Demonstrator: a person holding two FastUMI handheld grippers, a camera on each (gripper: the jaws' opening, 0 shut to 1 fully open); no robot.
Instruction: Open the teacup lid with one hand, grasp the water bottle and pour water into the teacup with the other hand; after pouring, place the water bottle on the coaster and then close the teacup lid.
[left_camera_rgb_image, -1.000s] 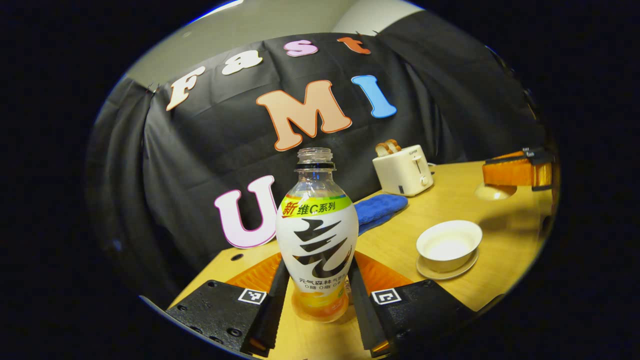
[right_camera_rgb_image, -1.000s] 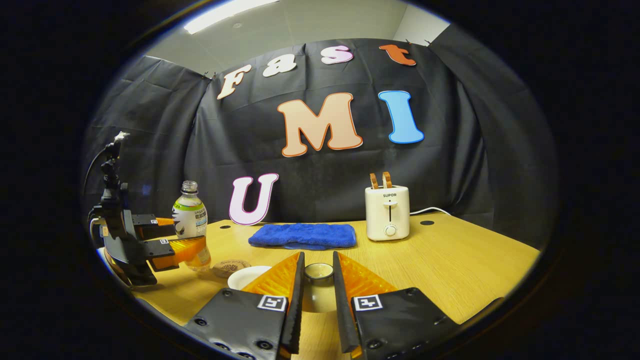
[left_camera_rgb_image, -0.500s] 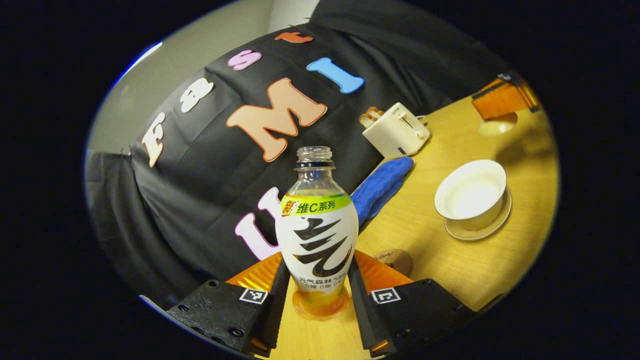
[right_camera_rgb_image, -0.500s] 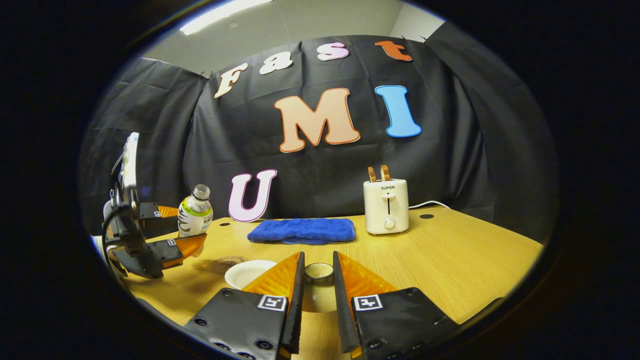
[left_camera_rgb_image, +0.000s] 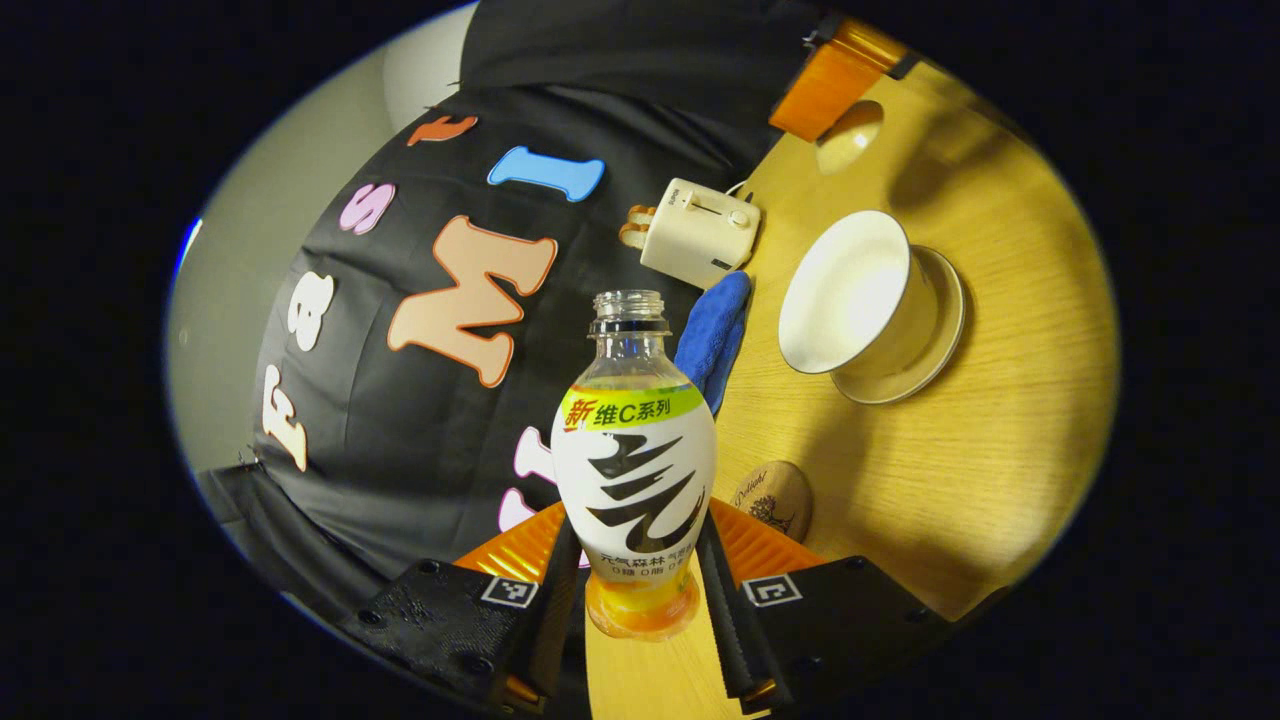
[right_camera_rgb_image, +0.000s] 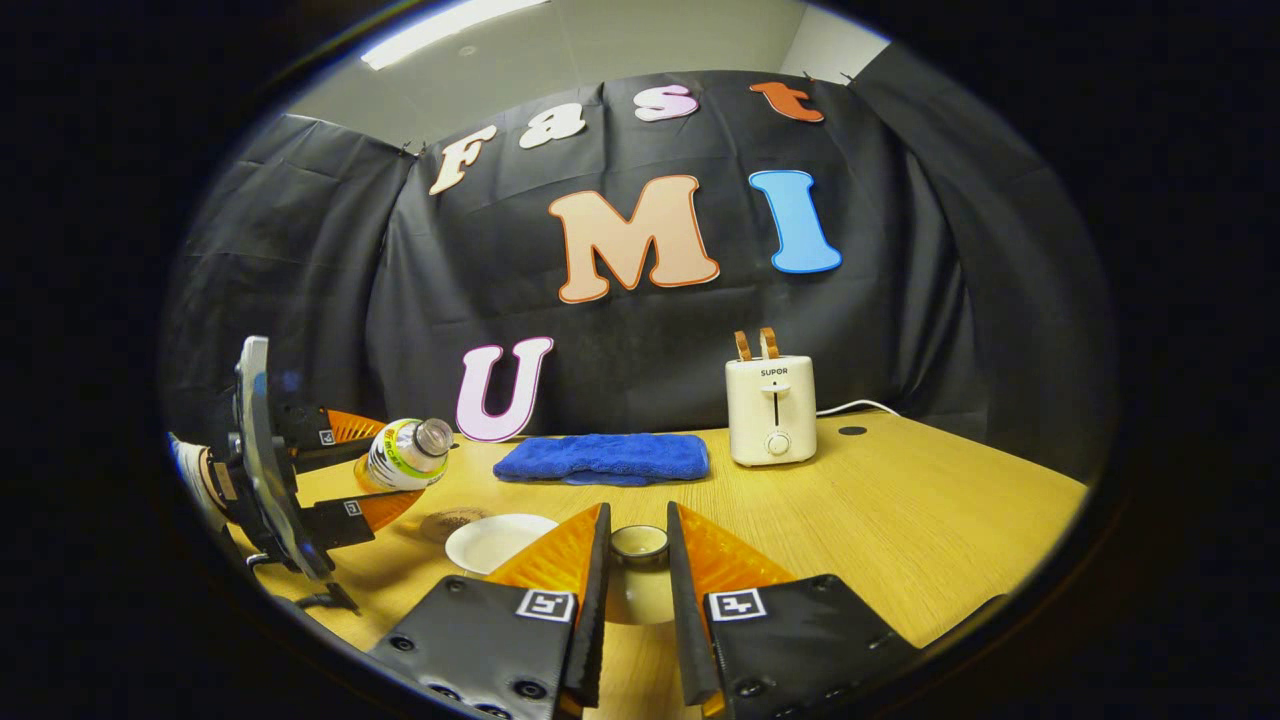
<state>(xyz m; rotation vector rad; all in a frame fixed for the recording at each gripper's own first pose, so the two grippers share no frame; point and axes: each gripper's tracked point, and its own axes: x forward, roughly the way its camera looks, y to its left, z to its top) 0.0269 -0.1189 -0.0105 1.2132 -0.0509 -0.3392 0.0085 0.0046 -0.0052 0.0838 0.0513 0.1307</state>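
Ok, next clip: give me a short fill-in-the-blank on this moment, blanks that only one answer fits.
1. The left gripper is shut on the ____, whose cap is off.
2. The right gripper holds the teacup lid by its ____.
3. The teacup stands on a ____, uncovered.
4. In the right gripper view the toaster stands to the right of the folded blue ____.

Missing words: water bottle; knob; saucer; towel

A black cloth wall (right_camera_rgb_image: 640, 340) hung behind the wooden surface (right_camera_rgb_image: 900, 520); a ceiling light (right_camera_rgb_image: 450, 25) glowed above a pale ceiling.
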